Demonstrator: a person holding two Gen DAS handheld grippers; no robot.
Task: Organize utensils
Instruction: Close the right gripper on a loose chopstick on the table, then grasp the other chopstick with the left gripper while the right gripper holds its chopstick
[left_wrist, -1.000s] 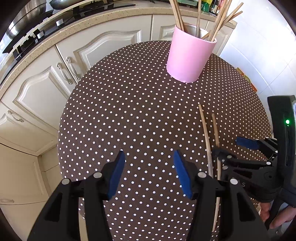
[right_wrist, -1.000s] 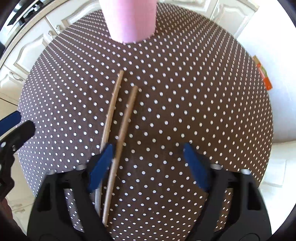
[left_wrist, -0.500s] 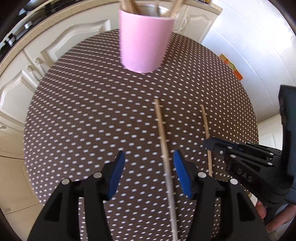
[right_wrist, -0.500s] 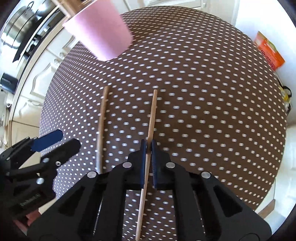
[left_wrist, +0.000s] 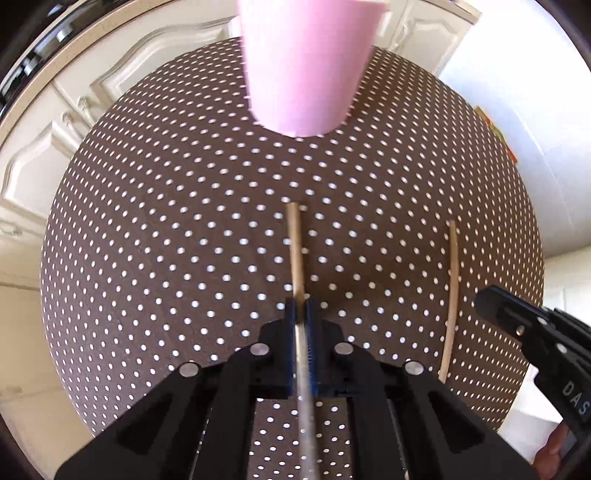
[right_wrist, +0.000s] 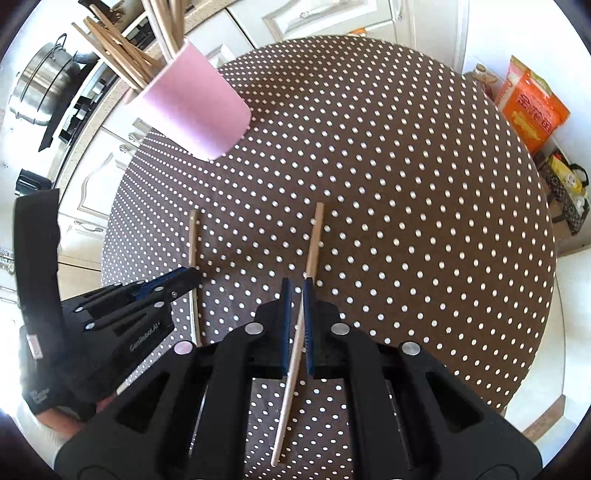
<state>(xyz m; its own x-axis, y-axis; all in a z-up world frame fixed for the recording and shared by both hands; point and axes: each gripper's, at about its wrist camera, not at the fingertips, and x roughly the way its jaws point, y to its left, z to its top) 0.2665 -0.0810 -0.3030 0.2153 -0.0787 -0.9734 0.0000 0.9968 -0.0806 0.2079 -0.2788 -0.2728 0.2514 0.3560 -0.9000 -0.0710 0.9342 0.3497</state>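
Note:
Two wooden chopsticks are over the brown polka-dot table (left_wrist: 166, 221). My left gripper (left_wrist: 300, 306) is shut on one chopstick (left_wrist: 295, 243), which points toward the pink cup (left_wrist: 306, 62). My right gripper (right_wrist: 297, 286) is shut on the other chopstick (right_wrist: 314, 240); that stick shows at the right in the left wrist view (left_wrist: 452, 288). In the right wrist view the left gripper (right_wrist: 184, 277) holds its stick (right_wrist: 192, 236) at the left. The pink cup (right_wrist: 192, 107) holds several wooden chopsticks (right_wrist: 122, 40).
Cream cabinets (left_wrist: 92, 110) and a stove with a steel pot (right_wrist: 40, 88) stand beyond the table. An orange bag (right_wrist: 532, 107) and other bags lie on the floor at the right.
My left gripper has closed on its chopstick; half a second ago it was open around it. My right gripper closed on its stick a second ago and still holds it. Both views shifted toward the cup.

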